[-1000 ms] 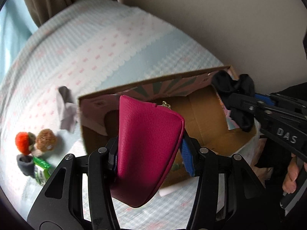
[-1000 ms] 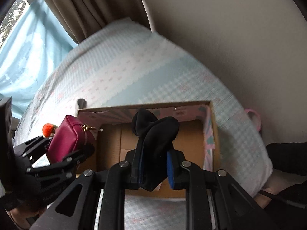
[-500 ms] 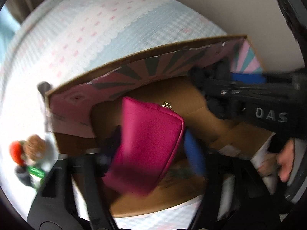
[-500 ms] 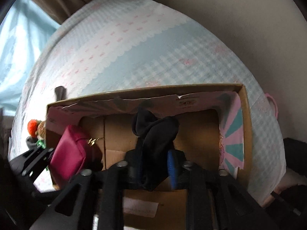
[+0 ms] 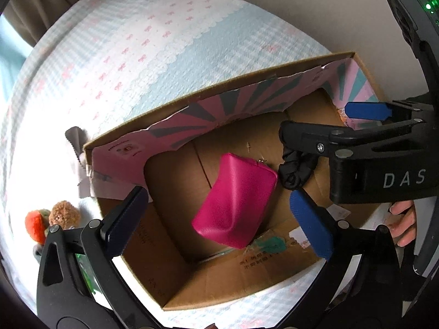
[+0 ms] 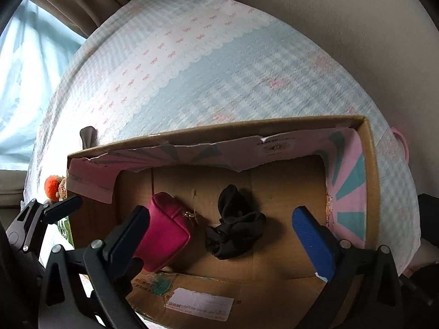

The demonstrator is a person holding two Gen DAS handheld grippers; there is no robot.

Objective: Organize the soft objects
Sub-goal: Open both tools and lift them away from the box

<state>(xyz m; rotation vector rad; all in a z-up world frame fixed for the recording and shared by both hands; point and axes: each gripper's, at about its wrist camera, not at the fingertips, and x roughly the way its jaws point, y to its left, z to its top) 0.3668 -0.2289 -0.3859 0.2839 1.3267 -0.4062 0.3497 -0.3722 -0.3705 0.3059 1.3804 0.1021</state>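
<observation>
Pastel checked bedspread point(image 6: 208, 63) with little pink bows covers the bed, there's a beige wall behind it and curtains point(image 6: 65, 13) off to the left. Sitting on the bed is an open cardboard box point(image 6: 367, 164) with a pink and teal sunburst print on the inside of its flaps. Both soft things are lying on the box floor: the magenta zip pouch point(image 5: 236, 203) toward the left side, tipped on its edge with the gold zipper pull pointing at the middle, and the black scrunchie point(image 6: 236, 227) bunched up just beside it, a small gap between them in the right wrist view. The left gripper point(image 5: 219, 211) hangs over the pouch with its jaws opening, spread well clear of it on both sides, so nothing is pinched. Same deal with the right gripper point(image 6: 222, 230), jaws opening above the scrunchie, blue pads nowhere near touching it. A bit of the person's hand point(image 5: 402, 219) shows behind the right gripper's handle. Outside the box on the left there's an orange and brown plush toy point(image 5: 49, 216) on the bedspread and a grey bit of fabric point(image 5: 75, 137) poking up by the box's far corner.
</observation>
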